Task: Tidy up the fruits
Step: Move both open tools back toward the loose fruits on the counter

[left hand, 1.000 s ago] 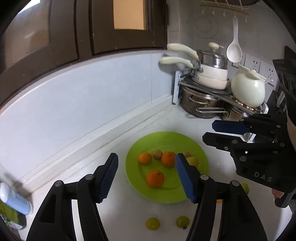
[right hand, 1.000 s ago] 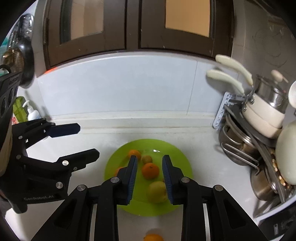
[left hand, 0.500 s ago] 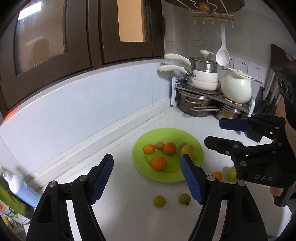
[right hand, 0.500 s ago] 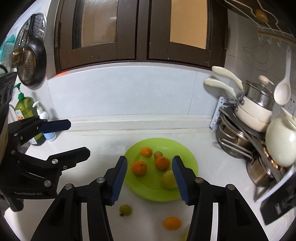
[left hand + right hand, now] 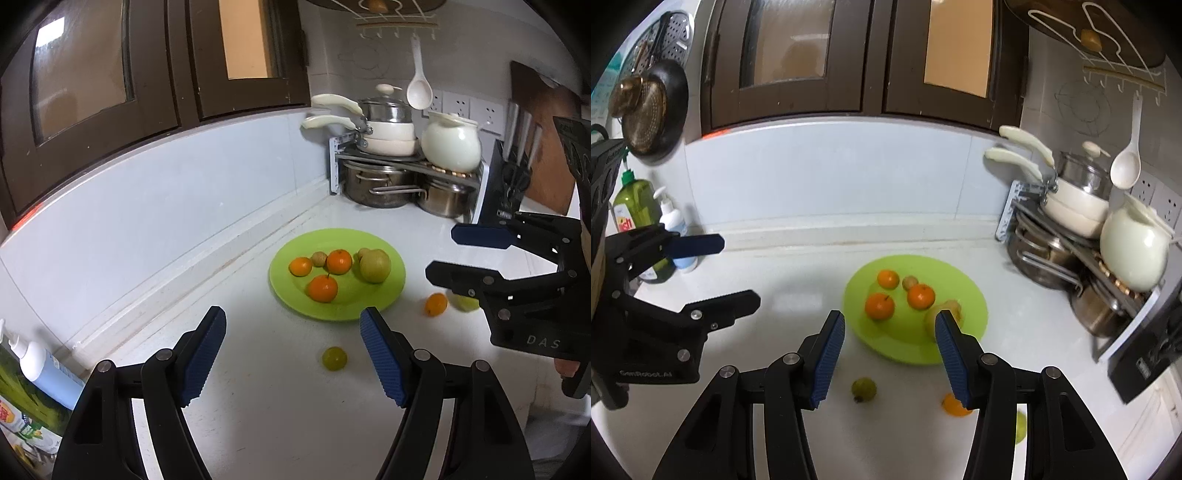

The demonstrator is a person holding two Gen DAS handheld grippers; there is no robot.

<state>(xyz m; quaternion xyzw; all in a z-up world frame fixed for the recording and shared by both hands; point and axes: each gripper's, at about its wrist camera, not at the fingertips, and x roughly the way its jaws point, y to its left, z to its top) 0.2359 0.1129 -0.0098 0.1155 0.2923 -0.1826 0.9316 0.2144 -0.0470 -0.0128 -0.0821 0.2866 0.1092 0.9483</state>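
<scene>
Backing off the plate (image 5: 334, 236): both grippers' jaws now spread wide and empty, green fruit (image 5: 334, 358) loose between left gripper's (image 5: 293, 352) jaws.

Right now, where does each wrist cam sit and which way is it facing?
Left wrist: behind the open left gripper, facing the green plate and pot rack; right gripper shows at right.
Right wrist: behind the open right gripper, facing the plate and backsplash; left gripper shows at left.
Shared: plate, three oranges on it, loose green fruit, rack.
</scene>
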